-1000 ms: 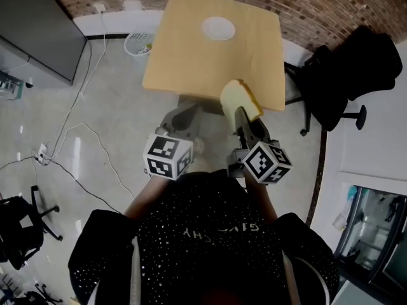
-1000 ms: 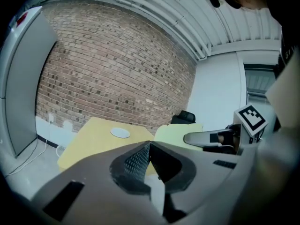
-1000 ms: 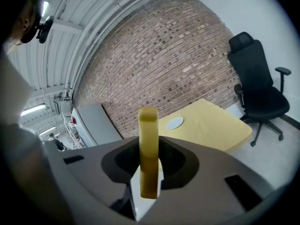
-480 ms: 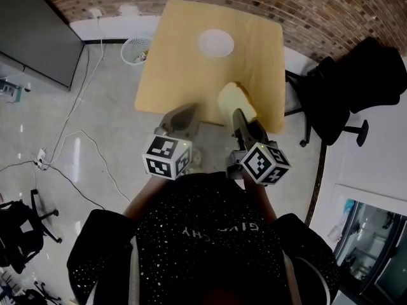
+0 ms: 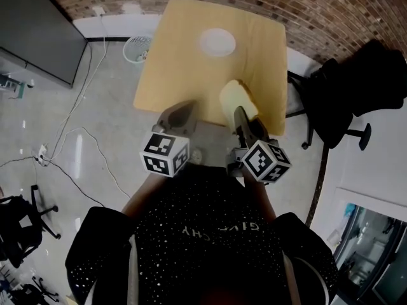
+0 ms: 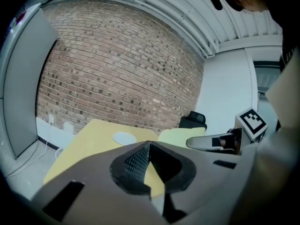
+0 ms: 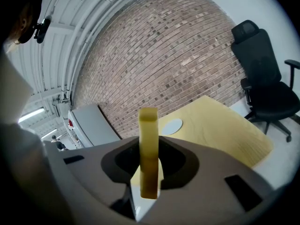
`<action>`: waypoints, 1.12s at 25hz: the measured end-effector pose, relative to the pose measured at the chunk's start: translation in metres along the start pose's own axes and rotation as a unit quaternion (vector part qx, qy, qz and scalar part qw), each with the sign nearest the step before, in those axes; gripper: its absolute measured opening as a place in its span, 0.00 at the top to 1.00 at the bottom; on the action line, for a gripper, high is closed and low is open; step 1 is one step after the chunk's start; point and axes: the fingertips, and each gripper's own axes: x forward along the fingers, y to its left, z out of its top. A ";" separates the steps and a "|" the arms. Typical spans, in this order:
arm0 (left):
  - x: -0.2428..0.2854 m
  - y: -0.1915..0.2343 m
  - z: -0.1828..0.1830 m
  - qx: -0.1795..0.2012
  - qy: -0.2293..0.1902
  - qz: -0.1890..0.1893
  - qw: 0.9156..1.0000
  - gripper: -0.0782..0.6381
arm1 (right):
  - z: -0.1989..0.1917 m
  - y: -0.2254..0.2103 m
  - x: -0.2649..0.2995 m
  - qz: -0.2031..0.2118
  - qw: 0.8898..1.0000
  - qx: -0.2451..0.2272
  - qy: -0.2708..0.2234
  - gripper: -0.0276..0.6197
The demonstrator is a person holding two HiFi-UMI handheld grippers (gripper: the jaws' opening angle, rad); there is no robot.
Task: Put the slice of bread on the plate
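Bread [image 5: 236,99] — upright, clamped in right gripper [image 5: 240,112] near table [image 5: 170,68] edge (plate [image 5: 217,42] far side); left gripper [image 5: 185,110] closed, empty.

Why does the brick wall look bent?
Both gripper views: wide-angle lenses bow the red brick wall and blacken the corners; right gripper view: the pale yellow bread slice looks soft up close; head view: glare on the glossy grey floor.
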 end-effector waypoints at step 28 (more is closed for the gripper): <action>0.105 0.062 0.038 -0.026 0.035 -0.008 0.999 0.88 | 0.055 -0.061 0.086 -0.068 0.995 0.068 -0.006 0.81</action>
